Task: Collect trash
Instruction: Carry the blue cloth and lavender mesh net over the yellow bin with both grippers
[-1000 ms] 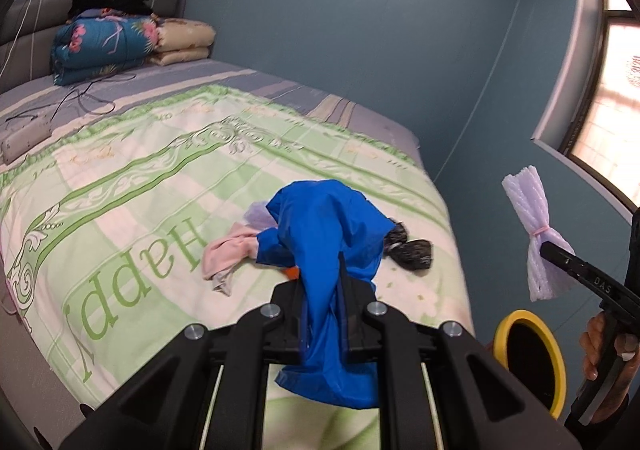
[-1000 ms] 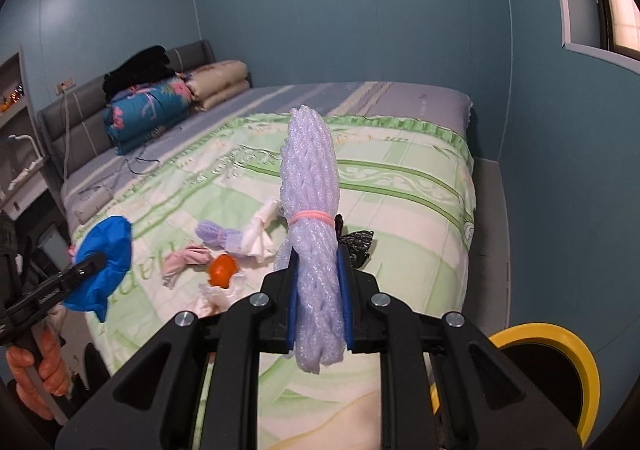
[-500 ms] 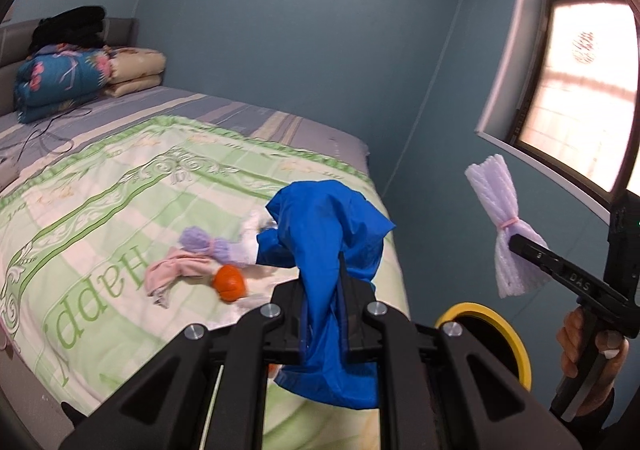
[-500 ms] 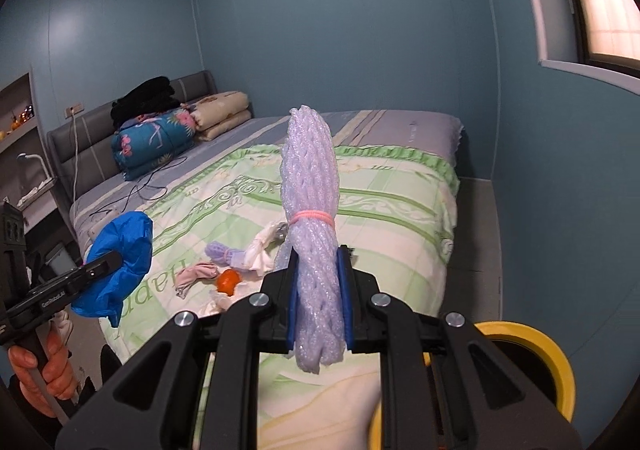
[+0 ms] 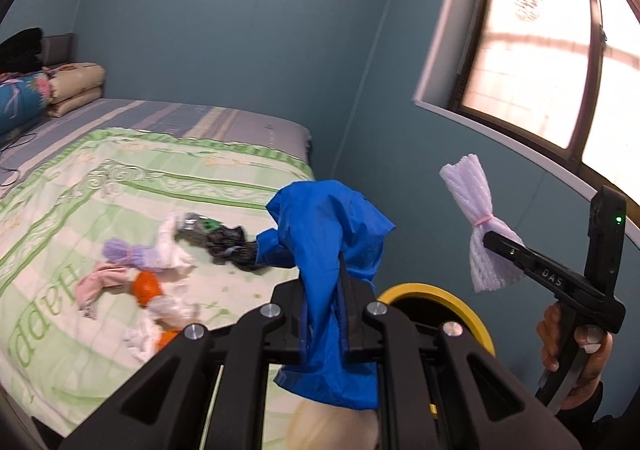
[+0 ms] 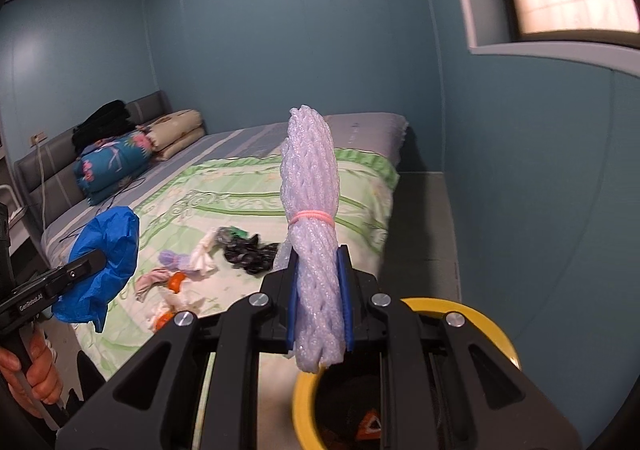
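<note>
Holding blue plastic bag (image 5: 326, 246) clamped in our left gripper (image 5: 324, 314); our right gripper (image 6: 318, 310) pinching lilac foam net (image 6: 312, 209), yellow-rimmed bin (image 6: 472, 314) near right.

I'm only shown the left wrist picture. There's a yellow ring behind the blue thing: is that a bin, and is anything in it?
Observer: Yes, it is a yellow-rimmed bin. The right wrist view looks down into it and shows dark contents with an orange-red triangular piece.
Operator: Is the white netting on my right properly gripped?
Observer: The right gripper is shut on the foam net. Blue pads press on both sides of it, and its lower end hangs at the bin's rim.
Operator: Who is holding my side?
Observer: A bare hand grips the handle of the left gripper, which is pinching the blue bag.
</note>
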Available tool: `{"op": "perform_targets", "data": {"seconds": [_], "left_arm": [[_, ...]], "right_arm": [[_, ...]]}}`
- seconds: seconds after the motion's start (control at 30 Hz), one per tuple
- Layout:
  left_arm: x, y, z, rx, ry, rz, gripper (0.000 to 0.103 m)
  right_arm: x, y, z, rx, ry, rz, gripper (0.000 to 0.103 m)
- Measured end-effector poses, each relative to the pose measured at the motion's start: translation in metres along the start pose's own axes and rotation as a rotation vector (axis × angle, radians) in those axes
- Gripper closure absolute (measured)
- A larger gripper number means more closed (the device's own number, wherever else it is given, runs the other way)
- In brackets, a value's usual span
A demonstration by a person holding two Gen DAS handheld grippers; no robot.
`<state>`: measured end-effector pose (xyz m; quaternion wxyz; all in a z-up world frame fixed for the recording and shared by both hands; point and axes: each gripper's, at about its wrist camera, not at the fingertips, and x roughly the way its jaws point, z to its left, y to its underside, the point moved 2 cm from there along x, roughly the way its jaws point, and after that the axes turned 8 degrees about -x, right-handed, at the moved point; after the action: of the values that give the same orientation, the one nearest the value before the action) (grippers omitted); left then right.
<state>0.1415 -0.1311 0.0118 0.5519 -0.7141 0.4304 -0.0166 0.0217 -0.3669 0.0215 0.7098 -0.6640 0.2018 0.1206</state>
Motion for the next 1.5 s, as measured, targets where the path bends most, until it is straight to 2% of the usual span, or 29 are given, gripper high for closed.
{"op": "perform_targets", "data": {"seconds": [0.37, 0.8, 1.5], "left_arm": [[0.047, 0.022, -0.055, 0.055, 0.102, 0.096, 0.093], [0.089, 0.056, -0.098, 0.102, 0.163, 0.192, 0.093], [0.135, 0.097, -0.107, 0.109, 0.161, 0.335, 0.093]], "right_arm": [[-0.011, 0.024, -0.039, 0.051, 0.081, 0.016, 0.087], [-0.007, 0.047, -0.074, 0.118, 0.125, 0.058, 0.087], [0.015, 0.058, -0.09, 0.172, 0.112, 0.133, 0.086]]}}
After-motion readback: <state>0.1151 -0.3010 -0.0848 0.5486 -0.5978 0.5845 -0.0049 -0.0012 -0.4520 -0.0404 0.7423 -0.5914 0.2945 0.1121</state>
